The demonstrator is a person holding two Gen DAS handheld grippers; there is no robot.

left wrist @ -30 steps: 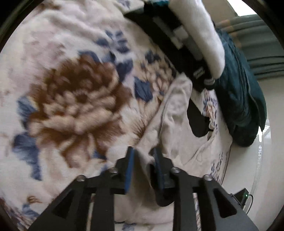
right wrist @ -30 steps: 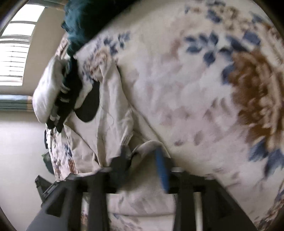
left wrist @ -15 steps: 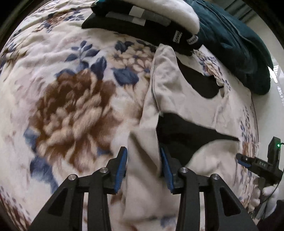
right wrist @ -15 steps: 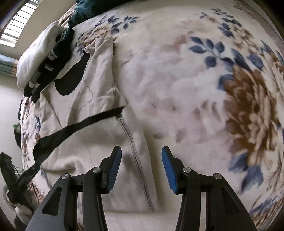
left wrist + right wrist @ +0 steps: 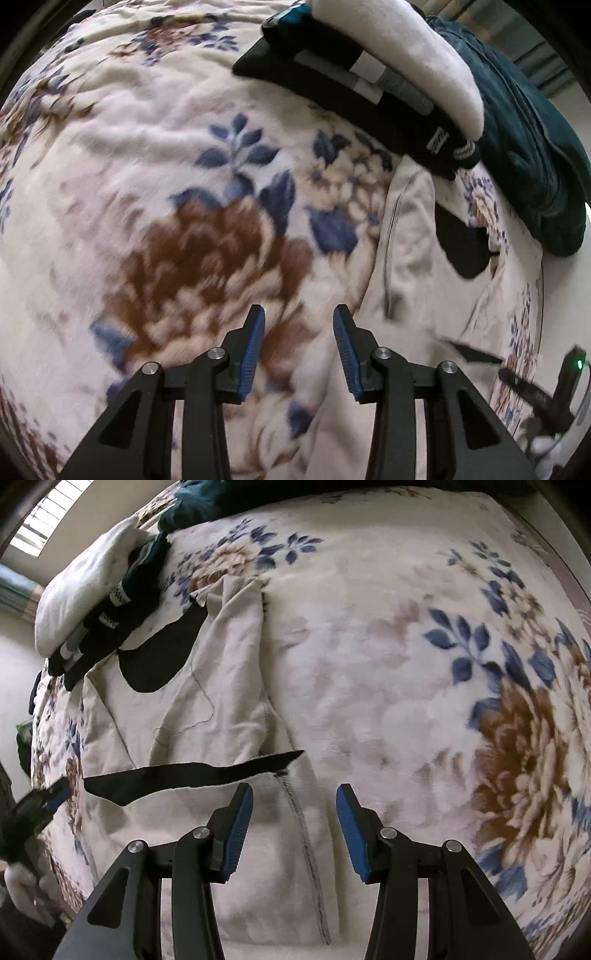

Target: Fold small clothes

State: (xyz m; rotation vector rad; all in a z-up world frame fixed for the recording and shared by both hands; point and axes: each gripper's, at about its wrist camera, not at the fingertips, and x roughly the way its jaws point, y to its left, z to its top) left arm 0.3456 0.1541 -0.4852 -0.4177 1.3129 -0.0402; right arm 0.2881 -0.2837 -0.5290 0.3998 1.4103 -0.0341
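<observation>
Covering the bed from edge to edge: floral blanket, serving as the work area, with everything else lying on it.

Lying at the far end against the blanket's edge: dark teal bundle, with a stack of folded clothes just beside it, white piece on top, black pieces beneath.

Lying flat in front of that stack, top corner touching or nearly touching it: cream garment, the task item. Showing a black band across the middle, where one cream layer is sitting over another, and a black curved patch nearer the stack.

Recording the change: a second ago, both grippers pinching bunched cream cloth; half a second ago, jaws already parted with cloth under them. Now hanging released and holding nothing: left gripper, jaws wide apart, drawn sideways and hovering over bare blanket, garment edge just to its right. Likewise standing unclenched and unloaded: right gripper, jaws spread above the near cream layer, straddling a stitched seam without closing on it.

Judging from this: one fold laid down and let go, garment staying put on release. Probably remaining: further folding to match the stack, then placing alongside. Noting some rumpling along the garment's blanket-side edge, possibly needing smoothing first.

Reporting on containers: none appearing in either view; no basket, box or drawer, so nothing to list as contents.
</observation>
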